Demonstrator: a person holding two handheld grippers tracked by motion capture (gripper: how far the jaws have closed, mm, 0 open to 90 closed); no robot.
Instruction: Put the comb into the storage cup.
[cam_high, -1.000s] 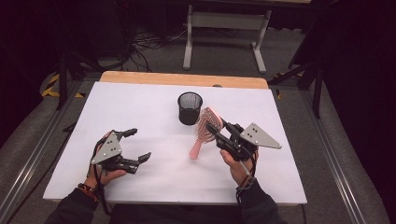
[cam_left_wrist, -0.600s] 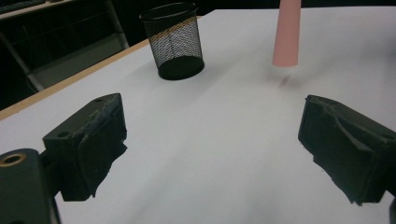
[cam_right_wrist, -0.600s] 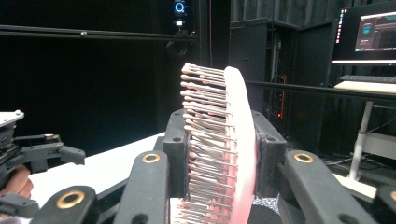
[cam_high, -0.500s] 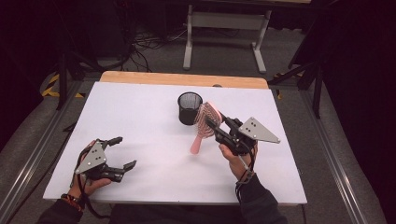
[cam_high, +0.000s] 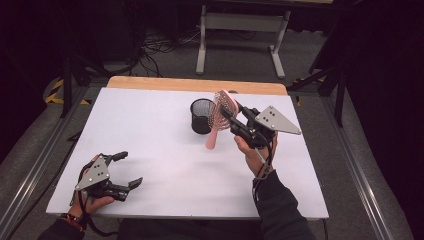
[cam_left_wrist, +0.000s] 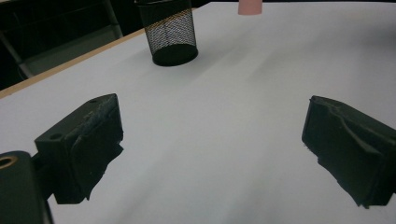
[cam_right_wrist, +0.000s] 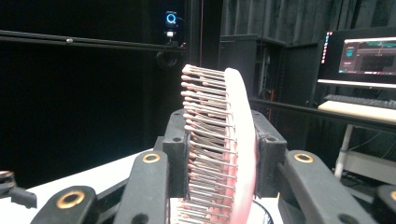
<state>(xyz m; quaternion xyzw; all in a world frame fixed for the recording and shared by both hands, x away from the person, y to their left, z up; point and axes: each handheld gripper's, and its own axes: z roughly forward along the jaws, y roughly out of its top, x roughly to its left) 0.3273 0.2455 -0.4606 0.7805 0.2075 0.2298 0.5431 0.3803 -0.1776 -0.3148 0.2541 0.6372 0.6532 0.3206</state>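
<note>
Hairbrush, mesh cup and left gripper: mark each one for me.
pink hairbrush (cam_high: 223, 107), high view, on the bristled head.
black mesh cup (cam_high: 201, 116), high view, on its side wall.
left gripper (cam_high: 126, 169), high view, midway between its open fingertips.

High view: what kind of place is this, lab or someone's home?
Most likely a lab or recording studio. A white table stands amid dark curtains, with cables loose on the grey floor. The right gripper view shows a mounted camera and a lit monitor with a keyboard.
</note>
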